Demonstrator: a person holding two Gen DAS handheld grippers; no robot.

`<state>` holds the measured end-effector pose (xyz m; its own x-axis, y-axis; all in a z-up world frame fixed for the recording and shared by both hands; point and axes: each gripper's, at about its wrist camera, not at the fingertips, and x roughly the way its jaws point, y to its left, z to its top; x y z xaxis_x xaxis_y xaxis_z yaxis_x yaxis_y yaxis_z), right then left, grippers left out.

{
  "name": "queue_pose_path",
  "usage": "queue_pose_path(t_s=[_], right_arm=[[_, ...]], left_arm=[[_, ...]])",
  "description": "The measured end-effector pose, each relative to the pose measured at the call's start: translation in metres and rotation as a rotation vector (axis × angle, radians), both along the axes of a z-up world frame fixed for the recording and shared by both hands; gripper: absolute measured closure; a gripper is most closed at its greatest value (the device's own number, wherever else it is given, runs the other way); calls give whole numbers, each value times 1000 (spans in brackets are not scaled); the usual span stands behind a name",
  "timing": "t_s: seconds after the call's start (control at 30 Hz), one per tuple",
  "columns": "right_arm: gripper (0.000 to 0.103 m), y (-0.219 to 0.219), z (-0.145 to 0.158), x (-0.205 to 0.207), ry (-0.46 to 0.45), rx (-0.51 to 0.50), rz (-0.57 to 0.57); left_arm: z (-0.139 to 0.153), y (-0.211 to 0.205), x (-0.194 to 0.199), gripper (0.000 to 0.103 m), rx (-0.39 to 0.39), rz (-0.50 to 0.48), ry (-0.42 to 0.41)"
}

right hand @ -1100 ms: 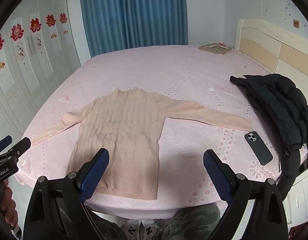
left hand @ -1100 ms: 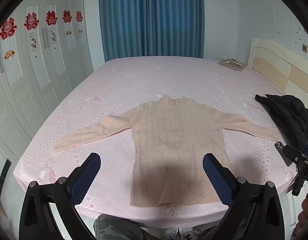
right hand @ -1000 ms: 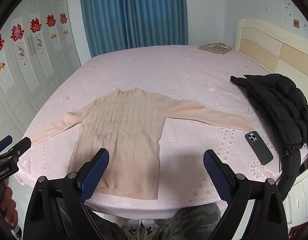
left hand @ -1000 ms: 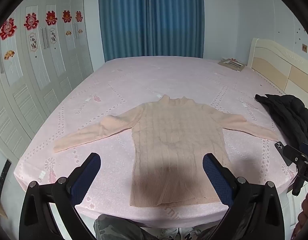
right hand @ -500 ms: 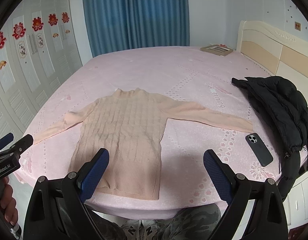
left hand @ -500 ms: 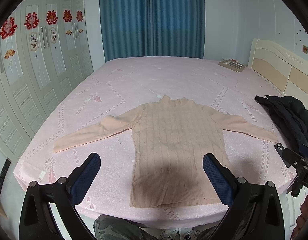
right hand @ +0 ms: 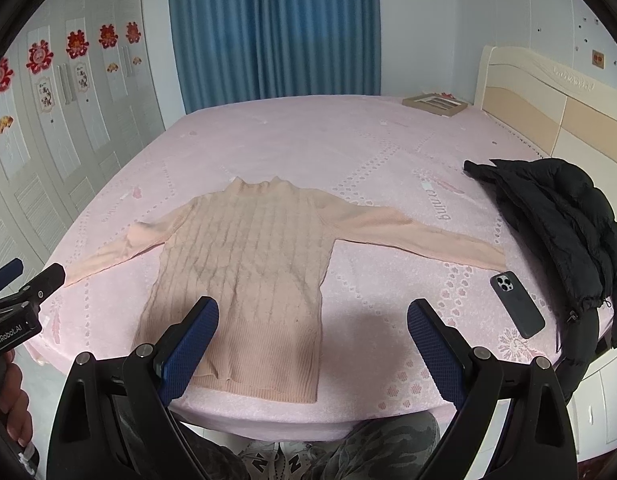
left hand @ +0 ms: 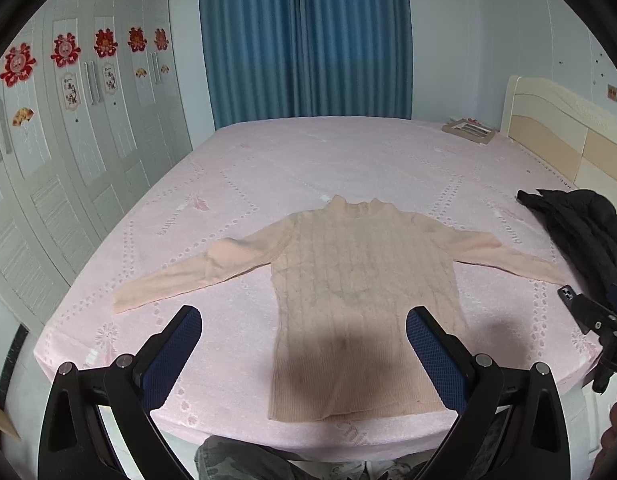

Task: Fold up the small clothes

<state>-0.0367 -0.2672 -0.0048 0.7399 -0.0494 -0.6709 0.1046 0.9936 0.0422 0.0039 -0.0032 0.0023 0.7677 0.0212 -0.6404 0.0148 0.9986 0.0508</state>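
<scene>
One soft peach knitted sweater (left hand: 360, 284) lies flat with both sleeves out on the pink bed (left hand: 328, 152), near one black puffy jacket (right hand: 556, 216) and one dark phone (right hand: 516, 304), while the left tool (left hand: 302, 344) and right tool (right hand: 312, 332) hang spread wide, holding nothing.

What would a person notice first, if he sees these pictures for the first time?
A peach knitted sweater lies flat on the pink bed, sleeves spread wide. To its right a black jacket is heaped near the bed's edge, with a dark phone beside it. Blue curtains hang behind.
</scene>
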Motion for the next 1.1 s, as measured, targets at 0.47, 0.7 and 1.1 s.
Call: queue_pose_path(t_s=[0.47, 0.7, 1.1], right_arm=[[9, -2, 4, 10, -19, -7, -6], [9, -2, 0, 20, -7, -9, -15], [9, -12, -39, 42, 61, 0, -68]], left_arm=[[-2, 5, 9, 0, -10, 6, -66], [-12, 7, 22, 0, -10, 10, -77], [-82, 41, 64, 3, -60, 60, 72]])
